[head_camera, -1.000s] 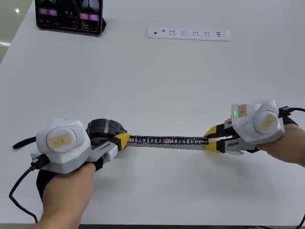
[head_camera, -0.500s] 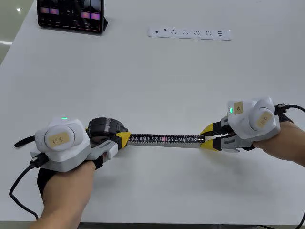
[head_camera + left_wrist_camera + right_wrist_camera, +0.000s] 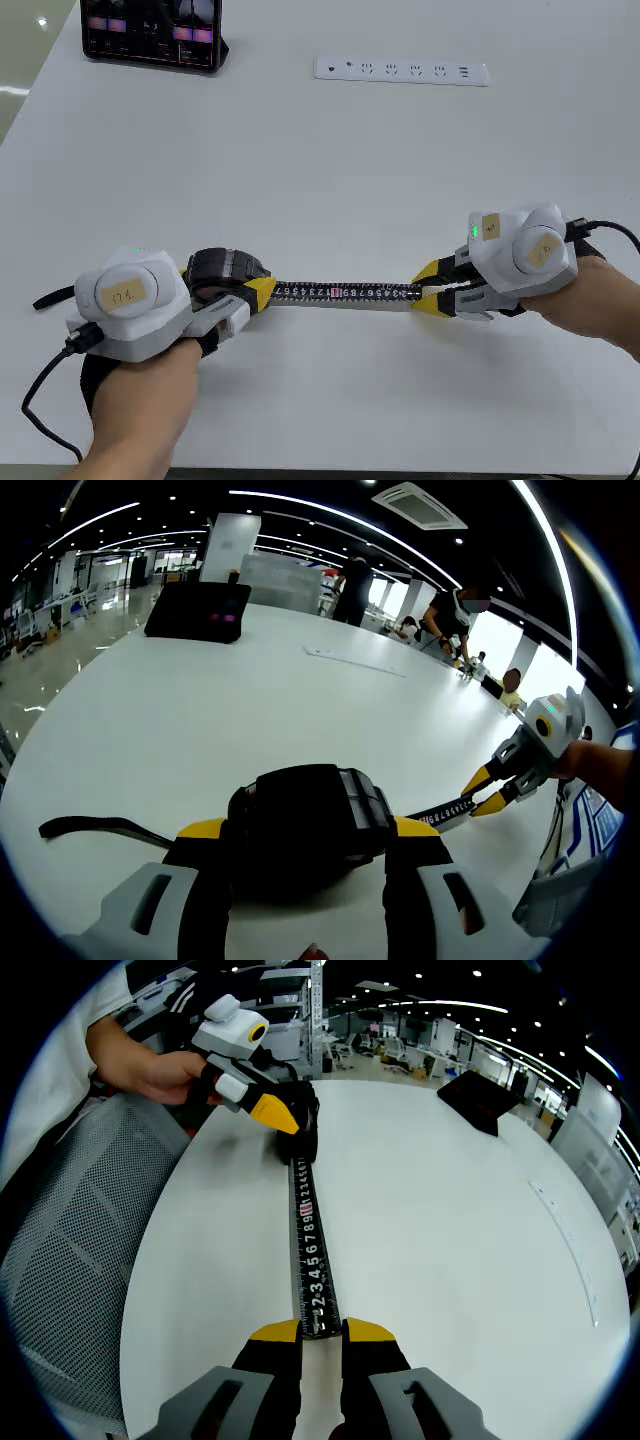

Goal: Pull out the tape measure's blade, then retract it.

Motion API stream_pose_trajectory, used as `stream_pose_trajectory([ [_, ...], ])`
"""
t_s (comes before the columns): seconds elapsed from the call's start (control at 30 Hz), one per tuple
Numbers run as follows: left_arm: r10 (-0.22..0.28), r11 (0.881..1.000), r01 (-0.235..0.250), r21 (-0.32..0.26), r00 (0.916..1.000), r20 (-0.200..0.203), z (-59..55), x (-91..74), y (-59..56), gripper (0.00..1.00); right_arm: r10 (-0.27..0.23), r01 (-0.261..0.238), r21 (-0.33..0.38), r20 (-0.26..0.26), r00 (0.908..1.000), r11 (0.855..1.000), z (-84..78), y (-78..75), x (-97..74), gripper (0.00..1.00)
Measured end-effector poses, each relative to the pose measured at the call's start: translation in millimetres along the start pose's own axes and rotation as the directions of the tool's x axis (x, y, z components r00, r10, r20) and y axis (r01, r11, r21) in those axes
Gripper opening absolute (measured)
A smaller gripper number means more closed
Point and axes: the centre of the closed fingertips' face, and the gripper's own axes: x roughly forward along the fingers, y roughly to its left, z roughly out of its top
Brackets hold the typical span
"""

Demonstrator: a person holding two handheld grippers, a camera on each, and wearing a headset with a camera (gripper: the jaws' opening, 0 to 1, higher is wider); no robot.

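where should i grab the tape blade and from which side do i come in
Take the blade at its free tip, coming in along its length from the end away from the case. It is a thin flat strip stretched numbers-up, so the tip is its open end. The right gripper pinches it there across the width, while the left gripper clamps the case.

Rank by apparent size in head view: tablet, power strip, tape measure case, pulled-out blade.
1. tablet, largest though cropped at the top.
2. power strip and tape measure case: too alike to rank; the left gripper hides part of the case.
3. blade, smallest.
Tablet and strip are farther away, so shrunk.
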Motion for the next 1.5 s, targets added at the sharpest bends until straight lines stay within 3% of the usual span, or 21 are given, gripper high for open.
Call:
stream_pose_trajectory([
  [0.57, -0.014, 1.000, 0.014, -0.017, 0.9999, 0.008, 0.1, -0.5, 0.7, 0.57, 0.016, -0.016, 0.011, 0.025, 0.9996, 1.000, 11.1, -1.1, 13.5, 0.11],
  [1.5, -0.026, 0.999, 0.027, -0.034, 0.9996, 0.014, 0.5, -0.8, 1.0, 0.57, 0.049, -0.049, 0.001, 0.081, 0.9955, 0.999, 44.8, 4.4, 38.0, 0.11],
])
